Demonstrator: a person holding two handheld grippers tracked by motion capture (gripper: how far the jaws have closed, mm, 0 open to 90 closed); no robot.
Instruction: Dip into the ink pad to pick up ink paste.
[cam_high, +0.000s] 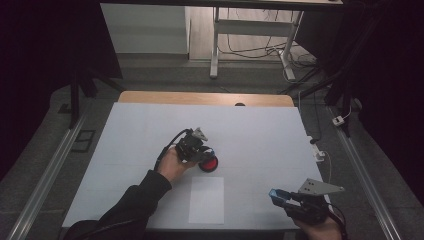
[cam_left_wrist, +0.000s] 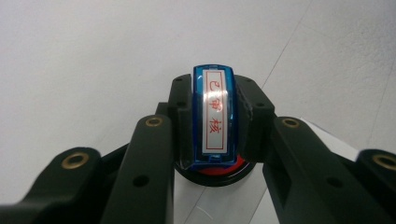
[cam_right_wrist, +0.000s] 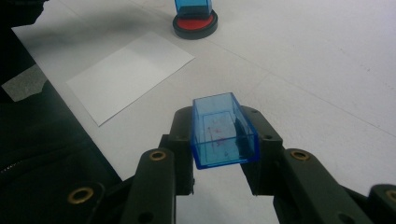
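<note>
My left gripper (cam_high: 204, 150) is shut on a blue stamp (cam_left_wrist: 215, 119) with a white label printed in red characters. The stamp stands upright, its lower end on a round red ink pad (cam_left_wrist: 219, 173) in a black case, near the middle of the table (cam_high: 260, 135). My right gripper (cam_high: 281, 197), low at the table's near right, is shut on a clear blue cap (cam_right_wrist: 224, 130) with its open side facing away. A white sheet of paper (cam_high: 206, 199) lies flat between the two grippers, just in front of the ink pad (cam_high: 209, 164).
The white table top has a wooden strip (cam_high: 205, 98) along its far edge. Metal rails (cam_high: 370, 185) run along both sides on the floor. A desk frame (cam_high: 250, 45) with cables stands beyond. A dark sleeve (cam_right_wrist: 37, 154) lies left of the paper (cam_right_wrist: 130, 74).
</note>
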